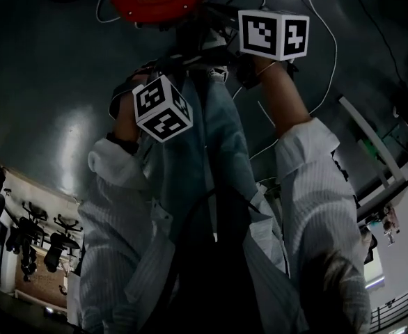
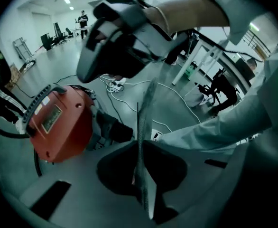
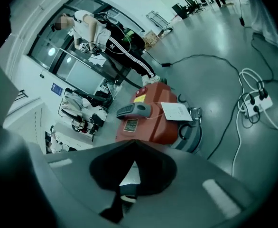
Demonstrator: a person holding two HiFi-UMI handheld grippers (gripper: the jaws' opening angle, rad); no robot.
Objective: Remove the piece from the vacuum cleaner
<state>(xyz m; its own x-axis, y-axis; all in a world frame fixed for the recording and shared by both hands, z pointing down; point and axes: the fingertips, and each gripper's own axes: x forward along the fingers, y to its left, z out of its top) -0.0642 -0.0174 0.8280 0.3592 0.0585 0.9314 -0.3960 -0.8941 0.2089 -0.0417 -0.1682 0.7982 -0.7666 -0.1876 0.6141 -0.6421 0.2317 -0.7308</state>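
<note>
Pinching a thin grey mesh piece [image 2: 147,103] edge-on in the left gripper [image 2: 140,148], squeezed tight on it from both sides, held up above the grey floor [image 2: 49,68] and apart from the red vacuum cleaner [image 2: 58,125] sitting just to the left in that gripper's view. Over on the right gripper [image 3: 134,145], closed up completely, jaw against jaw, aimed down at the vacuum cleaner's red body with a white paper sheet [image 3: 177,111] on top and a white power strip [image 3: 256,103] out to the right.

Glossy grey floor [image 3: 215,56], black office chairs [image 1: 58,229] along one side, ceiling lights [image 2: 65,0] overhead.
</note>
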